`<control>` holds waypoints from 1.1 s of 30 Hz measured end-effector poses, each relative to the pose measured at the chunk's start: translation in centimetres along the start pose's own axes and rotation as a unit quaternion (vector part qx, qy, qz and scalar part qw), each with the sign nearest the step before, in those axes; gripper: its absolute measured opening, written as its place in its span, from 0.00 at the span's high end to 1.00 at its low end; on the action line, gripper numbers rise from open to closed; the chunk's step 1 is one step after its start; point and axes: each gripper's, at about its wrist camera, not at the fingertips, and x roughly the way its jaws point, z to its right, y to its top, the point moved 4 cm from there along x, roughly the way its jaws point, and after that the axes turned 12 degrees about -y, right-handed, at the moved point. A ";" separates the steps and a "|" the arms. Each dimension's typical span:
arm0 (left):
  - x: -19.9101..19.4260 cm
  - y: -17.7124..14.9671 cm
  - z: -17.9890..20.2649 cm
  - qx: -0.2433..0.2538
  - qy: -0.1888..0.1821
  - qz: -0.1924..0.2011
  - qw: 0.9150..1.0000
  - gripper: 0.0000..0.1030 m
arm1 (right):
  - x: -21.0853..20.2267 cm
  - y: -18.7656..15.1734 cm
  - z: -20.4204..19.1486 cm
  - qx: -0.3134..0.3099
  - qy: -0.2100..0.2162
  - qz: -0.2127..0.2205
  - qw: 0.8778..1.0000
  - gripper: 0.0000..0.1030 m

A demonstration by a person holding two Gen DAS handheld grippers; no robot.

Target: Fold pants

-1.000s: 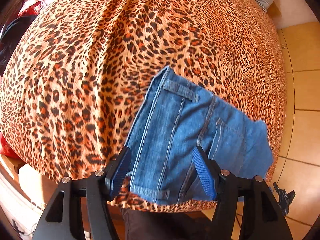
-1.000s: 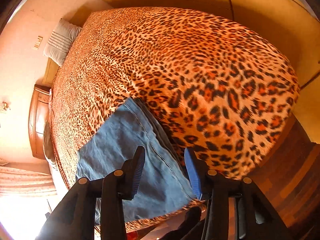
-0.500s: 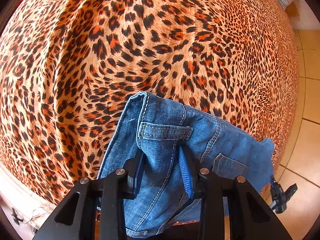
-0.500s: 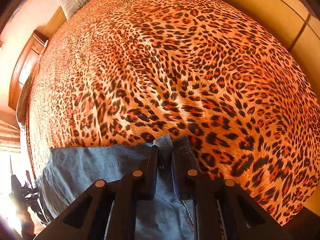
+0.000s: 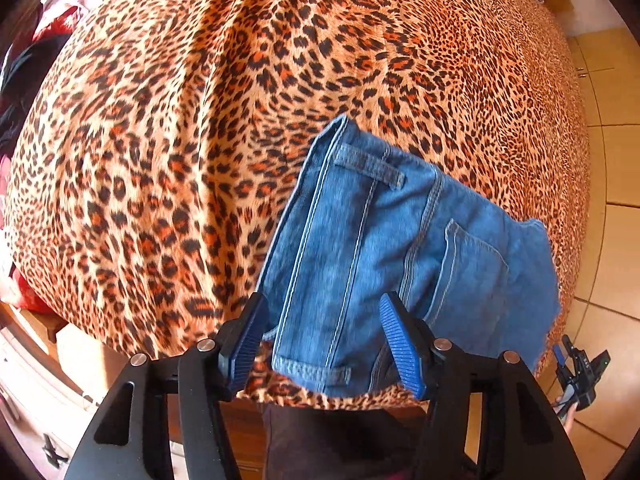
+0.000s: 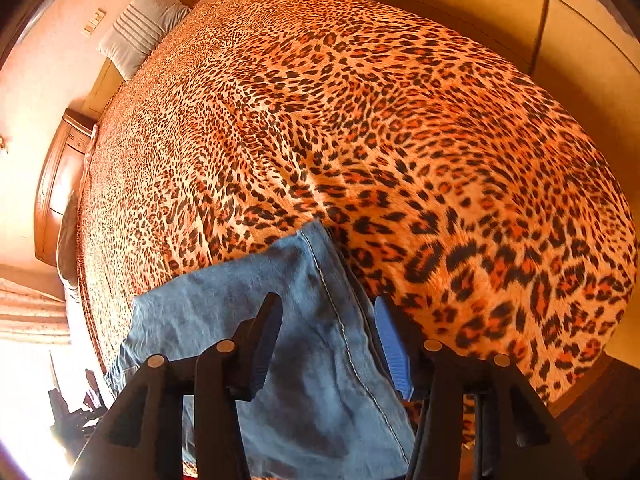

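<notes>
Folded jeans [image 5: 392,248] run toward one o'clock from the left gripper [image 5: 324,344]; both it and the right gripper [image 6: 328,344] are opening, fingers [image 5: 246,336] holding nothing.

**Count of things in view**

One pair of blue denim pants [image 5: 384,248], lying on the bed near its edge. Two belt loops [image 5: 370,166] showing on the waistband, one back pocket [image 5: 468,276].

One leopard-print bedspread [image 5: 200,140], covering one bed.

One striped grey pillow [image 6: 140,34] at the far end.

One wooden nightstand [image 6: 64,184] beside the bed.

One wall switch plate [image 6: 95,22] above the pillow.

Two grippers: left gripper [image 5: 324,340] and right gripper [image 6: 328,344], two fingers each, jaws opening on both, denim below the gap, pads clear of it.

One pile of dark and red clothes [image 5: 28,64] at the far left, items not countable.
</notes>
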 end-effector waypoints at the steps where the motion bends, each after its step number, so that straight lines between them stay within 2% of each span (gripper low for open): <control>1: -0.2 -1.6 -0.6 -0.013 -0.022 -0.005 1.000 0.38 | -0.3 -1.4 0.9 0.013 0.002 -0.005 1.000 0.52; 3: 0.0 -4.5 -1.7 -0.050 -0.072 -0.017 0.996 0.36 | -0.3 -3.7 2.6 0.042 0.010 -0.023 0.999 0.52; 4: -1.2 -5.8 -3.3 -0.068 -0.097 -0.026 0.993 0.36 | -0.1 -4.9 3.3 0.055 0.010 -0.030 0.998 0.52; 6: 0.0 -6.9 -4.0 -0.095 -0.128 -0.037 0.987 0.36 | 0.0 -7.1 4.7 0.081 0.017 -0.047 0.995 0.52; 10: 1.5 -6.1 -4.8 -0.116 -0.135 -0.043 0.983 0.38 | 1.0 -9.9 6.8 0.133 0.009 -0.072 0.989 0.52; 12: 1.9 -5.2 -4.5 -0.105 -0.126 -0.037 0.986 0.38 | 1.5 -11.0 7.4 0.160 0.017 -0.081 0.984 0.50; 16: 2.1 -3.9 -3.8 -0.072 -0.078 -0.035 0.994 0.40 | 2.4 -12.1 7.2 0.197 0.052 -0.078 0.976 0.50; 18: 2.0 -3.3 -3.4 -0.053 -0.043 -0.036 0.997 0.56 | 2.5 -12.0 6.7 0.203 0.057 -0.053 0.976 0.49; 19: 1.9 -3.3 -3.2 -0.042 -0.024 -0.036 0.998 0.59 | 2.5 -11.6 6.5 0.202 0.053 -0.037 0.977 0.49; 21: 1.6 -3.3 -2.8 -0.041 -0.015 -0.038 0.998 0.62 | 2.1 -10.9 6.0 0.187 0.060 -0.022 0.980 0.87; 22: 1.3 -3.3 -2.7 -0.044 -0.015 -0.032 0.998 0.63 | 1.7 -10.2 5.4 0.179 0.066 -0.009 0.982 0.88; 24: 1.4 -3.1 -2.8 -0.037 0.002 -0.023 0.999 0.66 | 0.5 -10.0 4.7 0.145 0.051 0.017 0.988 0.88; 26: 1.9 -3.6 -3.2 -0.035 0.017 -0.026 0.999 0.66 | 1.6 -10.3 4.9 0.140 0.028 0.001 0.990 0.87; 28: 2.7 -3.6 -3.2 -0.032 0.028 -0.028 0.999 0.65 | 3.4 -10.9 5.5 0.157 0.017 -0.025 0.987 0.82; 29: 2.6 -3.6 -3.2 -0.037 0.026 -0.030 0.999 0.64 | 3.4 -11.1 5.8 0.173 0.026 -0.019 0.984 0.83; 30: 2.7 -3.5 -3.2 -0.038 0.022 -0.032 0.999 0.63 | 3.3 -11.1 6.0 0.187 0.036 -0.018 0.982 0.79; 33: 1.8 -3.9 -4.0 -0.043 -0.009 -0.045 0.998 0.58 | 3.0 -11.2 6.3 0.195 0.045 -0.036 0.979 0.75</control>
